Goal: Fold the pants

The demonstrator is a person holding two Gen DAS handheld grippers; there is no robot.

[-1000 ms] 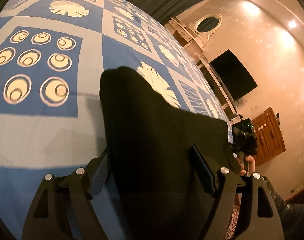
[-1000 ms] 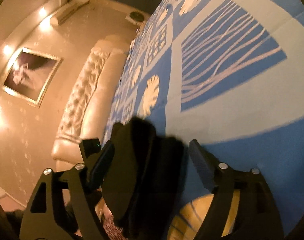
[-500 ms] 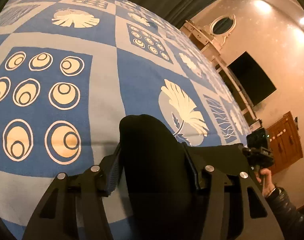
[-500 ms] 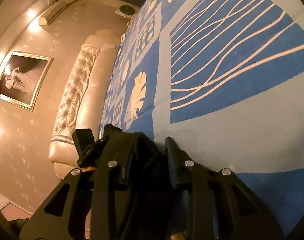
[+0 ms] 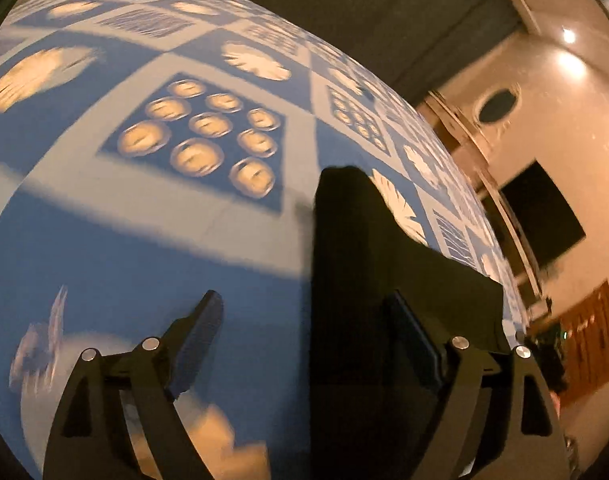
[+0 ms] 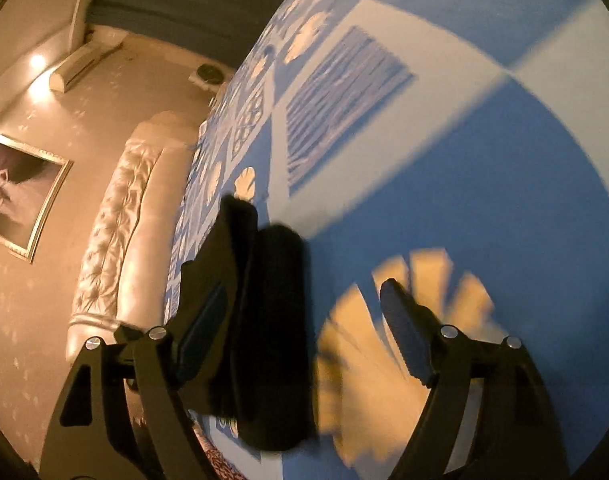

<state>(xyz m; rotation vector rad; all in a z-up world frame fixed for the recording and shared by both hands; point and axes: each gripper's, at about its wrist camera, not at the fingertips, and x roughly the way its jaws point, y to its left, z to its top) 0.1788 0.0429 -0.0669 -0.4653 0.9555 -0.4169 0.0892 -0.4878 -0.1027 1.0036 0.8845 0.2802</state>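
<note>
On the blue patterned bedspread (image 5: 104, 264), dark pants (image 5: 368, 280) lie in a folded bundle as both tools let go. L gripper (image 5: 304, 328): jaws have just been opening, now spread wide, nothing clamped; its left finger is over bare bedspread, its right finger sits over the cloth, and the pants' left edge runs up between the two. R gripper (image 6: 304, 320), seen from the right wrist cam: jaws have likewise just been opening, wide apart, empty; pants (image 6: 264, 320) lie between the fingers, hard by the left one, well apart from the right, which hangs over a cream leaf print. Both views blurred w/ motion. Judged step: release after a fold. Done well, that means pulling back w/ jaws fully open so no pad drags the top layer, then checking the edges are stacked square before any further fold.
</note>
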